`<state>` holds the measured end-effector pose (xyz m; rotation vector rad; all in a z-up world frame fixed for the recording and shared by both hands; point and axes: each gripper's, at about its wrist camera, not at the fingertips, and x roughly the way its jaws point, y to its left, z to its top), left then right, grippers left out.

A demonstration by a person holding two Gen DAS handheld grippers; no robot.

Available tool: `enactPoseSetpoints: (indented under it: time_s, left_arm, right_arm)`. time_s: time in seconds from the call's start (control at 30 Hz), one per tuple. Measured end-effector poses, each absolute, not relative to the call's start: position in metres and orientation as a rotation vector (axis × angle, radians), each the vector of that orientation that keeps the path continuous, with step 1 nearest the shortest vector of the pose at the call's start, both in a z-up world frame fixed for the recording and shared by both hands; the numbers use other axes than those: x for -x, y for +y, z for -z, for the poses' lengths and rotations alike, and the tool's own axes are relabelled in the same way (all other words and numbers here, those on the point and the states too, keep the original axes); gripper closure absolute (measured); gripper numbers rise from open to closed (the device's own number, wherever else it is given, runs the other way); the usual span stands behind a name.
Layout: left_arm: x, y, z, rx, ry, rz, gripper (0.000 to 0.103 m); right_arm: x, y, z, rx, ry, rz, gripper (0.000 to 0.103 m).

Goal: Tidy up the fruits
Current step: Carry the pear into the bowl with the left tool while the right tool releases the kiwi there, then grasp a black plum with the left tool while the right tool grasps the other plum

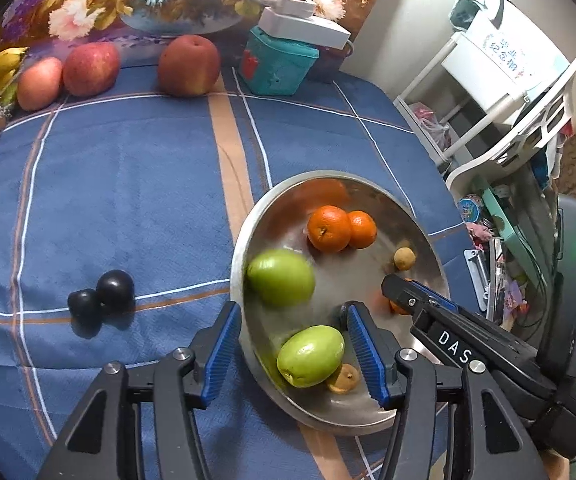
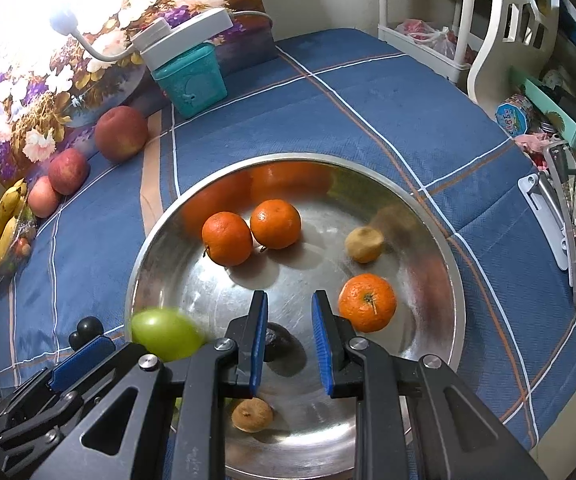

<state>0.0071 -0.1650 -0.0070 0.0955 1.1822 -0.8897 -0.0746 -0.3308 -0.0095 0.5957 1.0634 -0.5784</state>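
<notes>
Blue tablecloth's slippery, so with our left claw (image 1: 293, 354) open and empty, right claw (image 2: 289, 344) closed holding nothing, that blurry green fruit (image 1: 280, 277) could roll out of the bowl (image 1: 427, 232).

Open blue checked tablecloth (image 1: 128, 200) left of the steel bowl (image 1: 427, 240).
Obstacles: two dark plums (image 1: 102, 300) near the rim, red apples (image 1: 88, 68) and teal box (image 1: 276, 64) along the back.
</notes>
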Motion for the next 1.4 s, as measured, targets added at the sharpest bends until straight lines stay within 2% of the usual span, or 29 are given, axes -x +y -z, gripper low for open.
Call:
enactPoseSetpoints:
  time_s: [0.2, 0.37, 0.4, 0.47, 0.53, 0.73, 1.03, 1.27, 1.3, 1.37, 1.4]
  left_arm:
    - [-0.024, -0.138, -0.001, -0.114, 1.175, 0.735, 0.043]
    - [-0.053, -0.099, 0.005, -0.125, 1.183, 0.508, 0.03]
    - [-0.057, -0.093, 0.007, -0.12, 1.191, 0.48, 0.022]
    - [-0.067, -0.077, 0.011, -0.103, 1.199, 0.43, 0.013]
    - [-0.074, -0.064, 0.011, -0.084, 1.188, 0.39, 0.0]
    - [-0.09, -0.026, 0.0, -0.046, 1.112, 0.258, 0.0]
    - [-0.11, 0.005, 0.002, 0.028, 1.116, 0.191, 0.0]
    - [-0.116, 0.005, 0.011, 0.07, 1.158, 0.233, 0.0]
    - [-0.117, 0.004, 0.012, 0.071, 1.165, 0.238, 0.0]
    - [-0.119, 0.001, 0.017, 0.084, 1.188, 0.253, 0.001]
    - [-0.12, -0.001, 0.02, 0.09, 1.198, 0.261, 0.001]
  right_arm:
    - [0.071, -0.325, 0.007, -0.575, 1.065, 0.571, 0.079]
    - [0.06, -0.312, 0.005, -0.538, 1.081, 0.531, 0.08]
    - [0.057, -0.308, 0.004, -0.528, 1.081, 0.516, 0.079]
    - [0.049, -0.297, 0.001, -0.506, 1.079, 0.476, 0.068]
    - [0.038, -0.284, -0.002, -0.487, 1.075, 0.434, 0.036]
    - [0.015, -0.238, -0.007, -0.399, 1.052, 0.308, 0.009]
    - [-0.019, -0.188, -0.013, -0.318, 1.027, 0.185, 0.009]
    - [-0.036, -0.181, 0.004, -0.403, 1.043, 0.144, 0.01]
    - [-0.038, -0.18, 0.006, -0.402, 1.048, 0.147, 0.011]
    - [-0.039, -0.179, 0.008, -0.398, 1.049, 0.152, 0.027]
    - [-0.041, -0.18, 0.01, -0.404, 1.051, 0.157, 0.03]
